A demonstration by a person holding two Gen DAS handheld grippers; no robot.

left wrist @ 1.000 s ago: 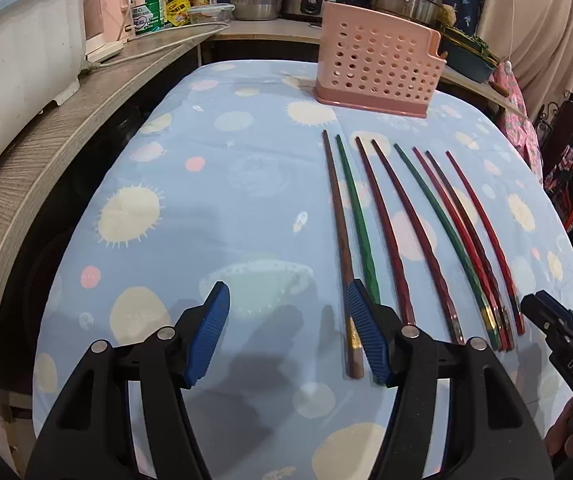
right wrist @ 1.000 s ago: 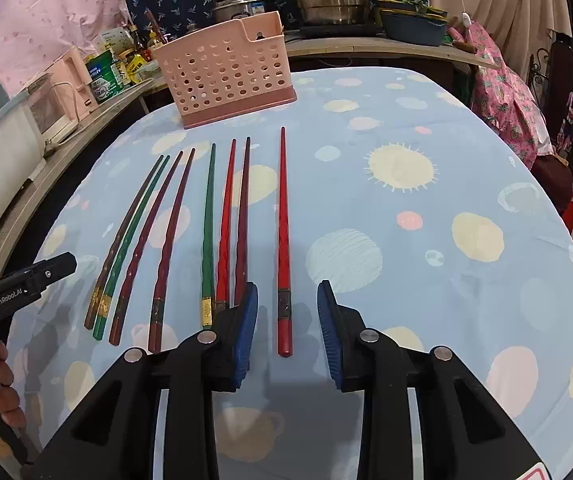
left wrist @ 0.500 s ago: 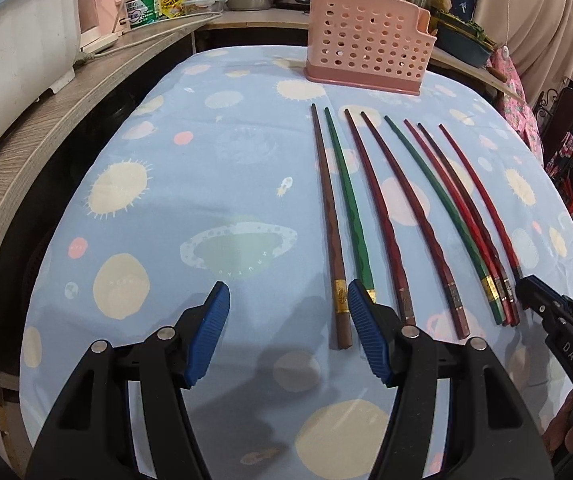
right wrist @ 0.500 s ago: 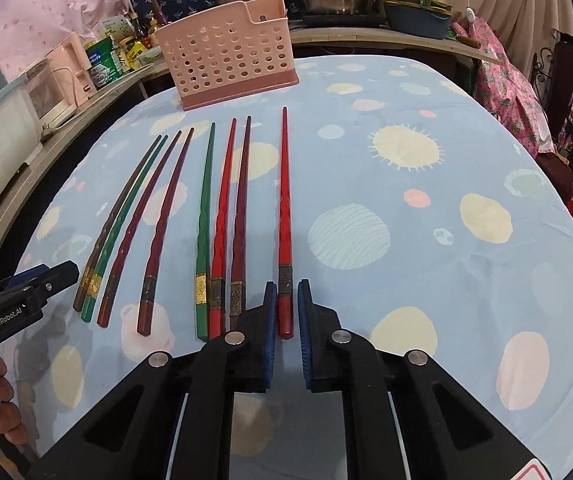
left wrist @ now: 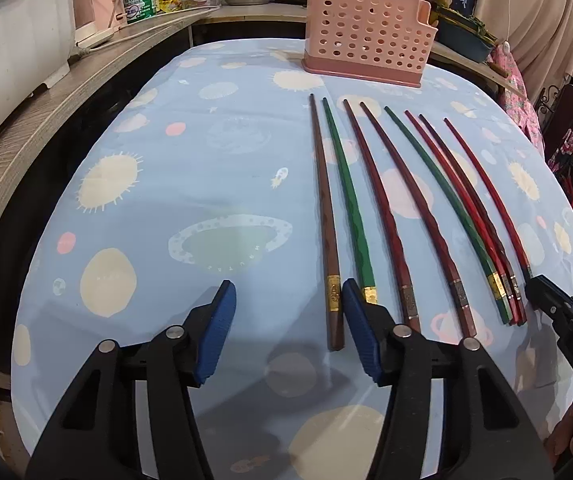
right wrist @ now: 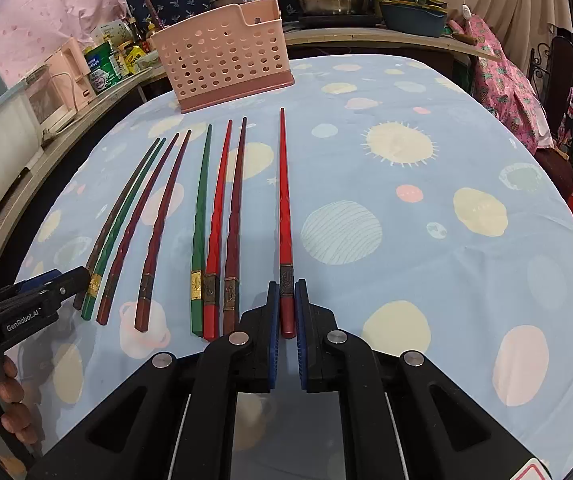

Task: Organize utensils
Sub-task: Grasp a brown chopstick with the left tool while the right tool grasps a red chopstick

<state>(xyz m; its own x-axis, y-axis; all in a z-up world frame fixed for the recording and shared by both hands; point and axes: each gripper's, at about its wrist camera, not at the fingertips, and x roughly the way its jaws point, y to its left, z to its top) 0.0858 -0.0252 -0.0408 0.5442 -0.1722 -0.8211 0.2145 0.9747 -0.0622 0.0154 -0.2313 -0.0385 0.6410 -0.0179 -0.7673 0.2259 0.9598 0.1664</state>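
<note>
A: Your right gripper is clamping the thick end of the bright red chopstick, pads pressing on both sides, and it is lying flat on the tabletop.

B: And my left one?

A: Your left gripper is closing, roughly half wide, with only cloth between the pads. The brown chopstick is lying just inside its right finger, not touching the pad.

B: Where are the others sitting?

A: They are lying in a row beside it: a green chopstick, then dark red, green and red ones. The pink perforated basket is standing beyond their tips, well apart.
</note>
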